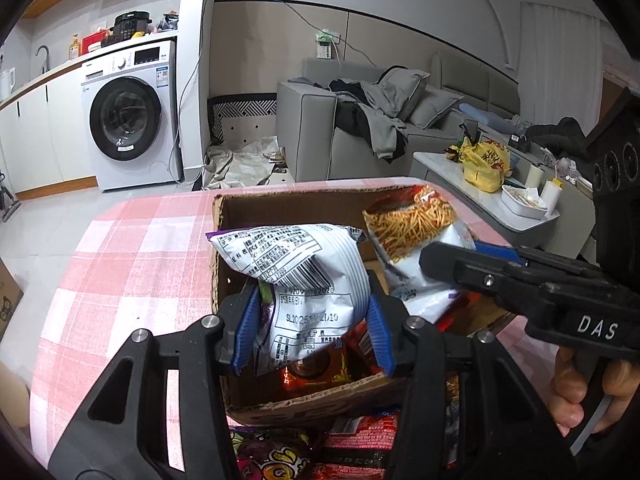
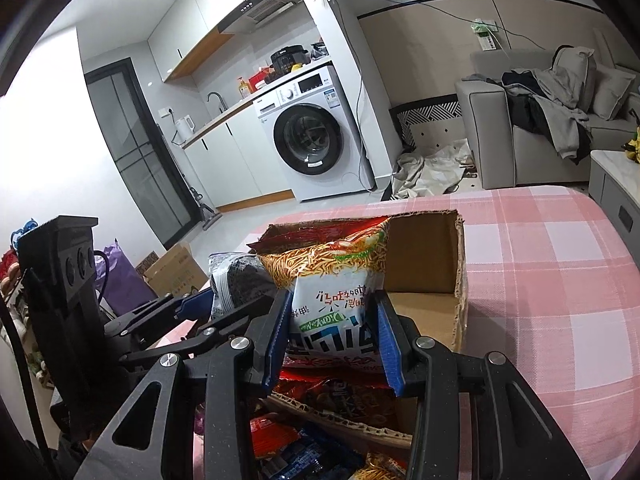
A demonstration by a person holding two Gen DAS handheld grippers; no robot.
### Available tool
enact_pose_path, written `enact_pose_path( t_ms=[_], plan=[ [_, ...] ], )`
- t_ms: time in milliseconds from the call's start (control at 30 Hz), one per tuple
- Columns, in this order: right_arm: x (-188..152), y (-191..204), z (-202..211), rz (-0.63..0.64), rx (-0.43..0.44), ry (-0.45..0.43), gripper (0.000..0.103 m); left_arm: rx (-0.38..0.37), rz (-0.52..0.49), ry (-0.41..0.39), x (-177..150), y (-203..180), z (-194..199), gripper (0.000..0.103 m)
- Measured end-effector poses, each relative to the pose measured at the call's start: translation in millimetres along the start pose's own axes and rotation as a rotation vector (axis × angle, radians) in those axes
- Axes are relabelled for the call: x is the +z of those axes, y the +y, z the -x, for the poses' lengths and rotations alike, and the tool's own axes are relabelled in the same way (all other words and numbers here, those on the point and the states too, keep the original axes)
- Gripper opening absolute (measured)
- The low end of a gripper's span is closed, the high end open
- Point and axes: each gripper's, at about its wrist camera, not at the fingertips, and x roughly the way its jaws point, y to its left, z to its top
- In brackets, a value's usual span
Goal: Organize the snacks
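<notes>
Left gripper: blue pads pressed on either side of a white snack bag, printed back and barcode facing the camera, bag upright over the near left part of the cardboard box. Right gripper: narrowly set, blue pads clamped on a noodle snack bag, its print upside down, held over the same box nearer the middle. Both bags side by side, white one to the left, top corners close together; contact between them not clear. Below them in the box, red packets lying flat. Near the box's front wall, more packets loose on the pink checked tablecloth. Farther off: washing machine at far left, grey sofa with clothes heaped on it at far centre, low side table with a yellow bag at right.
</notes>
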Motion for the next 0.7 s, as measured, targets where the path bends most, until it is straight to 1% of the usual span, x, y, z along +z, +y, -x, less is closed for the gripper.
enact_pose_path(
  t_ms=[200,267,367,433,467,500,533,567,600,633,700],
  plan=[
    [-1.5,2.6,-4.0,-0.006,-0.022,0.021,0.041,0.000,0.007,0.001,-5.5,2.6,1.0,0.045],
    [-1.3,5.4,-2.0,0.000,-0.019,0.024,0.042,0.012,0.014,0.006,-4.8,1.8,-0.4,0.045],
    [-0.9,8.3,6.0,0.021,-0.036,0.008,0.050,-0.006,0.020,0.008,-7.1,4.8,2.4,0.045],
    [-1.7,10.2,12.2,0.038,-0.045,0.008,0.061,-0.007,0.022,0.011,-10.2,4.0,5.2,0.047],
    [-2.7,11.2,16.2,0.050,-0.052,0.003,0.064,-0.004,0.025,0.006,-9.1,5.8,7.0,0.048],
    [-3.9,12.1,20.9,0.061,-0.064,-0.004,0.069,-0.004,0.028,0.004,-8.6,6.9,9.0,0.052],
    [-5.4,12.6,26.1,0.069,-0.077,-0.010,0.076,-0.006,0.032,0.004,-8.6,8.3,11.4,0.060],
    [-6.7,12.6,30.9,0.072,-0.084,-0.016,0.080,-0.012,0.039,0.004,-8.1,9.2,13.5,0.063],
    [-8.4,11.8,37.3,0.069,-0.097,-0.023,0.089,-0.033,0.041,0.004,-7.5,9.8,15.8,0.070],
    [-9.5,11.1,42.0,0.062,-0.107,-0.029,0.097,-0.037,0.041,0.006,-6.9,9.7,19.5,0.078],
    [-11.8,8.3,51.4,0.041,-0.121,-0.032,0.102,-0.047,0.016,-0.003,-6.5,5.0,27.8,0.085]
  ],
)
